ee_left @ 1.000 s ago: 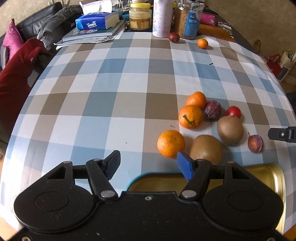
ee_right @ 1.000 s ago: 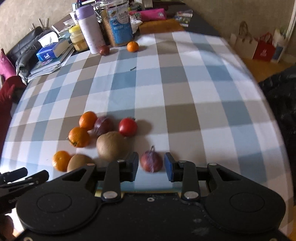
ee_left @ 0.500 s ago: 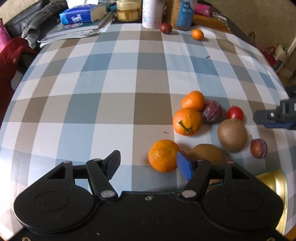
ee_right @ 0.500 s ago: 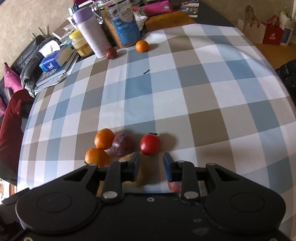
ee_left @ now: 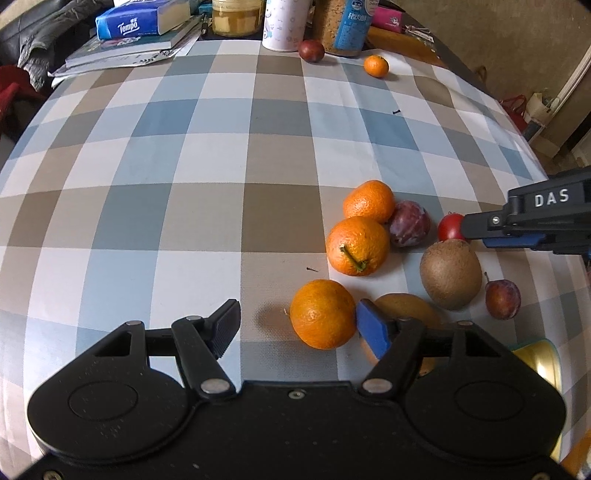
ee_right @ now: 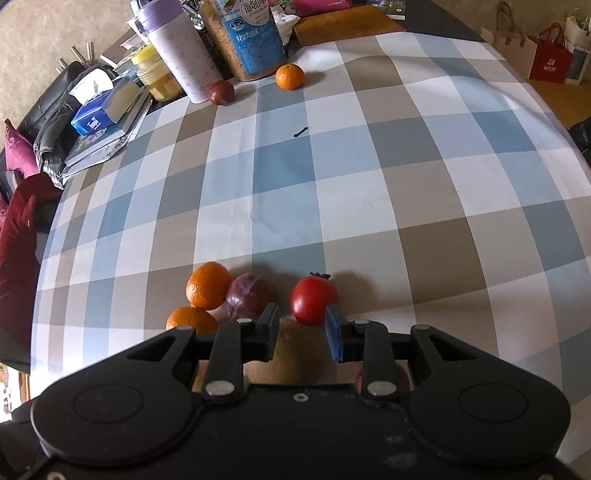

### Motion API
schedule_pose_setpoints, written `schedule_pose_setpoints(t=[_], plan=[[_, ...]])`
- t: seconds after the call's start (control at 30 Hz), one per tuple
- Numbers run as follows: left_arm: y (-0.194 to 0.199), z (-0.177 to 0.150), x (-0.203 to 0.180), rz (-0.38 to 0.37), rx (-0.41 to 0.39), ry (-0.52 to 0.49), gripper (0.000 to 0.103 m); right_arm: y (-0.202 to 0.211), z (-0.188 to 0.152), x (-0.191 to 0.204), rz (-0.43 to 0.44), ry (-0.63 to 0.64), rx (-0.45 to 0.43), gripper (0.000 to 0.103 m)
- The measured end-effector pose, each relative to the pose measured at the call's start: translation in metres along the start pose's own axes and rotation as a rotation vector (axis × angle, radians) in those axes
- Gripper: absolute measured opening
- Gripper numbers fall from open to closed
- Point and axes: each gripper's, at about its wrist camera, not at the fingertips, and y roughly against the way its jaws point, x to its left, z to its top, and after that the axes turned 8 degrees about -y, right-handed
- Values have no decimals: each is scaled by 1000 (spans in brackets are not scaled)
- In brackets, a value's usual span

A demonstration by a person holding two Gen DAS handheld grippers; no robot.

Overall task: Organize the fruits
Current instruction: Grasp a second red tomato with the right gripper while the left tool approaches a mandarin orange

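A cluster of fruit lies on the checked tablecloth. In the left wrist view my left gripper [ee_left: 297, 326] is open, with the nearest orange [ee_left: 322, 314] just inside its right finger. Behind it lie an orange with a stem [ee_left: 357, 245], a third orange [ee_left: 368, 201], a plum [ee_left: 409, 222], two kiwis [ee_left: 450, 278] [ee_left: 406, 310], a small plum [ee_left: 502, 298] and a red tomato [ee_left: 450, 227]. My right gripper [ee_right: 300, 328] is open, its fingertips reaching the tomato [ee_right: 313, 300], with a kiwi [ee_right: 295, 350] below it. It shows at the right in the left wrist view [ee_left: 491, 230].
A gold tray [ee_left: 539, 363] sits at the near right edge. At the far end stand a white tumbler [ee_right: 183, 55], a food jar [ee_right: 245, 37], a honey jar [ee_right: 157, 77], tissues on books [ee_left: 144, 22], a dark plum [ee_right: 221, 92] and a small orange [ee_right: 290, 76].
Both grippers moved forward over the table. The right one passed over the small plum to the tomato. The left one came up beside the nearest orange.
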Motion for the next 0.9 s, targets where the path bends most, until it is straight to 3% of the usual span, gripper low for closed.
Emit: schedule_pose_setpoints(t=[0.67, 0.9], plan=[[1, 2, 9, -6, -21, 58, 75, -21, 5, 13, -122, 43, -42, 34], [-7, 5, 6, -33, 7, 64, 74, -33, 8, 7, -104, 28, 13, 36]])
